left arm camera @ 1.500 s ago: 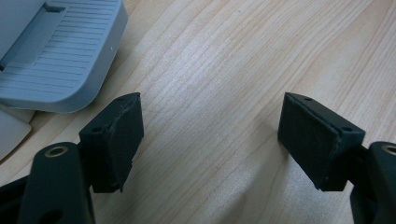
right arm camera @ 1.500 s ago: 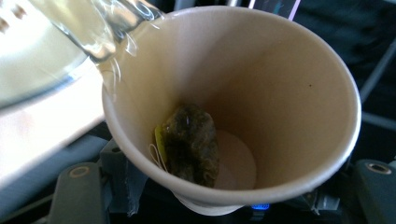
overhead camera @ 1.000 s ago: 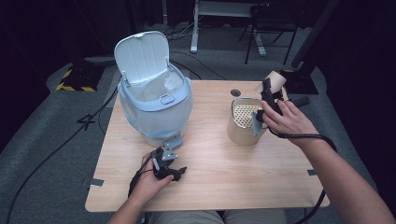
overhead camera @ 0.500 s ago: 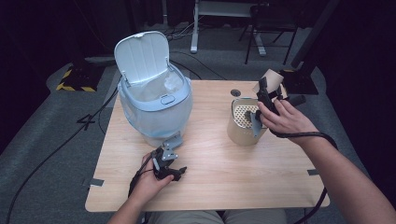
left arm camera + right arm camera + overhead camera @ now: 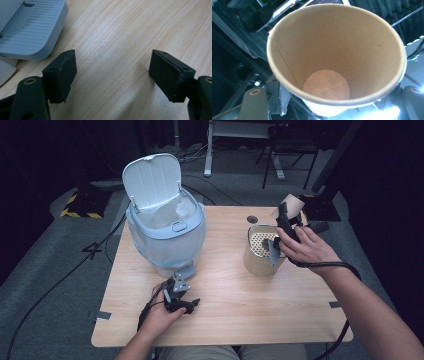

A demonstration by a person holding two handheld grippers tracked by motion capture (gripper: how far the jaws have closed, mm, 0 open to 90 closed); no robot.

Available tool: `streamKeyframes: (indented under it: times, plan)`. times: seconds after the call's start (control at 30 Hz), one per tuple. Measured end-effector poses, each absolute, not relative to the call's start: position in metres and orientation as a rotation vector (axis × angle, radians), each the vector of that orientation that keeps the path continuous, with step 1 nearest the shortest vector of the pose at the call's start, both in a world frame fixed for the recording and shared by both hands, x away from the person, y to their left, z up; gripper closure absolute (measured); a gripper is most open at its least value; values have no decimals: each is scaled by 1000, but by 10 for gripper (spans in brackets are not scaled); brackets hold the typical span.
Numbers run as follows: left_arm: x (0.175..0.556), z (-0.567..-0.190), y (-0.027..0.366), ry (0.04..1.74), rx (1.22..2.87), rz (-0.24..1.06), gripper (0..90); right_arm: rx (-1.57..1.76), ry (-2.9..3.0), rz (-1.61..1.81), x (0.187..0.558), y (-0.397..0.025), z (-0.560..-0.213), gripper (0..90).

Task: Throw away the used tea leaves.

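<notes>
Nearest me, my left hand (image 5: 159,312) rests on the wooden table (image 5: 235,320) w/ the left gripper (image 5: 181,301) lying low near the front edge; in the left gripper view its jaws stand spread wide apart over bare wood grain, nothing between the pads (image 5: 65,75). Just beyond them sits the grey ribbed foot pedal (image 5: 30,30) of the bin, close to the left jaw but not touching it. Behind the pedal, the pale blue pedal bin (image 5: 167,237) stands upright at table left, lid (image 5: 152,180) tipped open & back, a clear liner visible inside. At table right, a tan cylindrical container (image 5: 260,252) w/ a perforated top stands upright, just beside my right hand (image 5: 302,247). The right gripper (image 5: 286,217) is raised over the container's far rim, jaws pinching a brown paper cup (image 5: 290,205). In the right gripper view the cup (image 5: 334,57) is seen mouth-on, interior empty, round base visible, side seam at left; jaws grip its lower wall from either side. Farther off: grey carpeted floor (image 5: 45,260) w/ black cables (image 5: 60,280), a yellow-black striped block (image 5: 82,205) at far left, dark furniture legs beyond.
</notes>
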State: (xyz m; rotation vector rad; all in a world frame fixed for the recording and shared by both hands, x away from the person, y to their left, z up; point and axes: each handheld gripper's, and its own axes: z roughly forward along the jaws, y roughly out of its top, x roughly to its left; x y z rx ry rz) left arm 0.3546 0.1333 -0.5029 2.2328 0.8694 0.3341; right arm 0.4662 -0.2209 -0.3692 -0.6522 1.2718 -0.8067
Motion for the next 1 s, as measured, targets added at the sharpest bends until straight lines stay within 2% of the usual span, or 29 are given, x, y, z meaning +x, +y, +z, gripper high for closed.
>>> streamKeyframes:
  times: [0.37, 0.73, 1.0]
  plan:
    - [355, -503, 133, 872, 2231, 332, 230, -134, 1703, -221, 467, -232, -342, 287]
    - [356, -503, 131, 876, 2229, 331, 217, 644, 1964, 679, 462, -260, -315, 284]
    - [358, -503, 129, 877, 2232, 334, 212, 845, 2000, 975, 460, -272, -309, 283]
